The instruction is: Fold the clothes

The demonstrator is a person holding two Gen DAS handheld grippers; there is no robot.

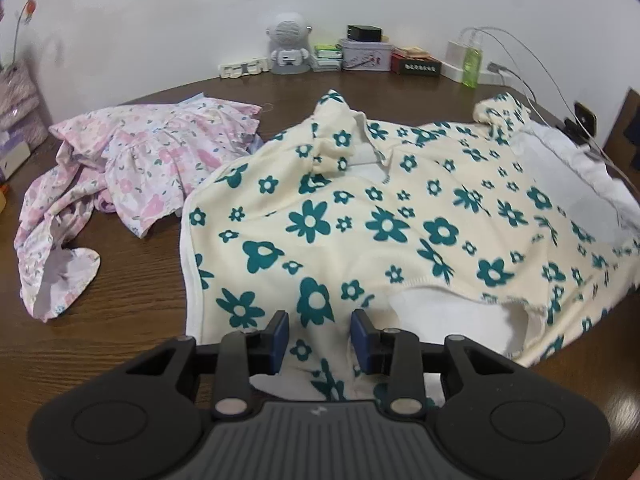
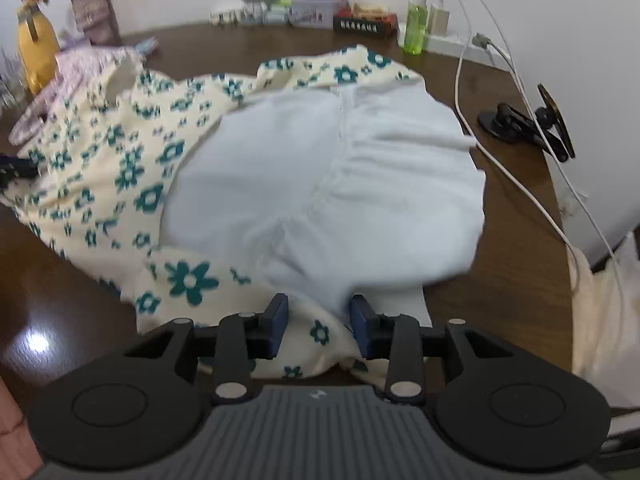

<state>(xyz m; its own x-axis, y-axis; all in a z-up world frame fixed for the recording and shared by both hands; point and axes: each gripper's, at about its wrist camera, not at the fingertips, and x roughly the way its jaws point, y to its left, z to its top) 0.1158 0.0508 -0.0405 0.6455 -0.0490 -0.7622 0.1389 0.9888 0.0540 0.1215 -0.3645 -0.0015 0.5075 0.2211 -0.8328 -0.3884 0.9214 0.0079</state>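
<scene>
Left tongs [image 1: 319, 334] sit right at the near hem of the cream shirt [image 1: 400, 216], blue pads spread with a strip of flowered cloth lying loose between them, nothing pinched. Right tongs [image 2: 319, 322] are parted too, over the shirt's near edge where the print meets its white inside [image 2: 320, 184], pads not pressing on the fabric. Across the brown tabletop [image 1: 132, 292] that shirt lies spread and rumpled, one side folded over so the white lining faces up, a sleeve cuff [image 1: 332, 148] bunched near the collar. Left of it, just beside, a pink floral garment [image 1: 132, 172] sits in a crumpled heap. Off to the right, white cables [image 2: 516, 184] trail past a black clip [image 2: 532, 124]. Far back along the wall: a green bottle [image 1: 472, 62], a tin [image 1: 366, 56], a small white robot figure [image 1: 289, 48], and in the right view a yellow jug [image 2: 38, 52].
</scene>
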